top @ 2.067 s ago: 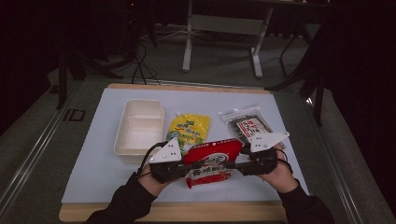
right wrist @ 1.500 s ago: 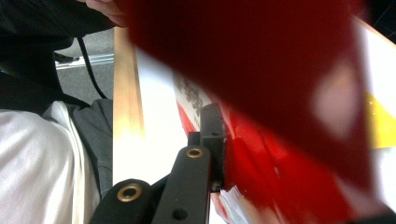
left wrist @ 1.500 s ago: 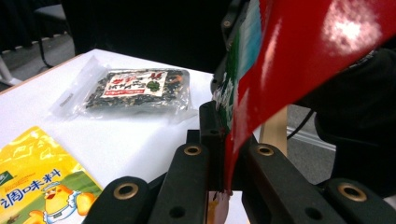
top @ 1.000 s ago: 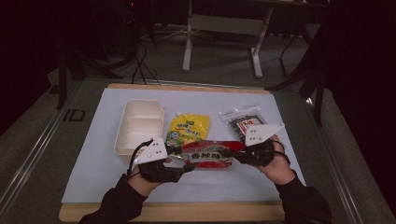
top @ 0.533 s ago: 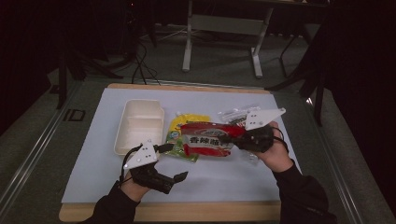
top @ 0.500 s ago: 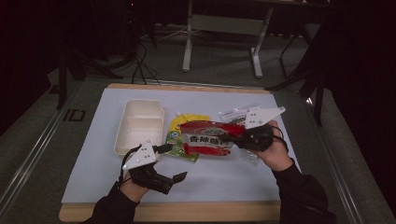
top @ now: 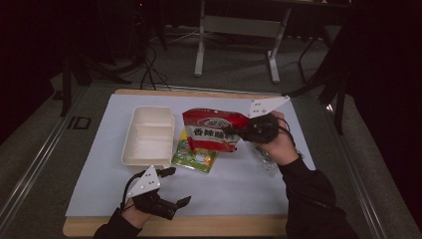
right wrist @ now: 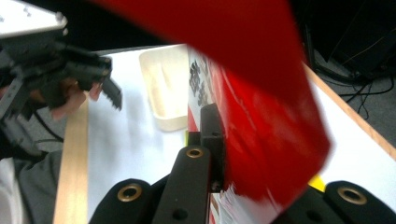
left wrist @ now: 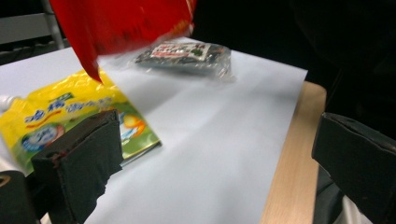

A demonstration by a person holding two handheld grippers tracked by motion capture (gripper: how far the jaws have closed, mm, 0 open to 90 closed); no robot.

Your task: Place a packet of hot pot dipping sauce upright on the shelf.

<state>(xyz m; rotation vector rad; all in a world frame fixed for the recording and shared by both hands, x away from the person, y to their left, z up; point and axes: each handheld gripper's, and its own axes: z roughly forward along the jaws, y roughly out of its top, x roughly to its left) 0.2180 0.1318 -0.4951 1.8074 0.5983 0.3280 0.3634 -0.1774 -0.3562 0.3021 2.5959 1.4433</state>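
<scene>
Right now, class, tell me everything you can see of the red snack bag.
The red snack bag is a glossy, plastic-looking pouch with white and dark printed lettering. It is lifted off the white sheet, face toward the high camera, pinched at its right edge by the right gripper. It hangs over the yellow-green packet, beside the cream tray.

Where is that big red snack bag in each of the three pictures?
High view: the red bag hangs mid-table, right gripper shut on its right edge.
Left gripper view: its blurred lower corner at the top, above the yellow pouch.
Right gripper view: a red sheet clamped in the jaws.
Shared landmark: the white tray.
</scene>
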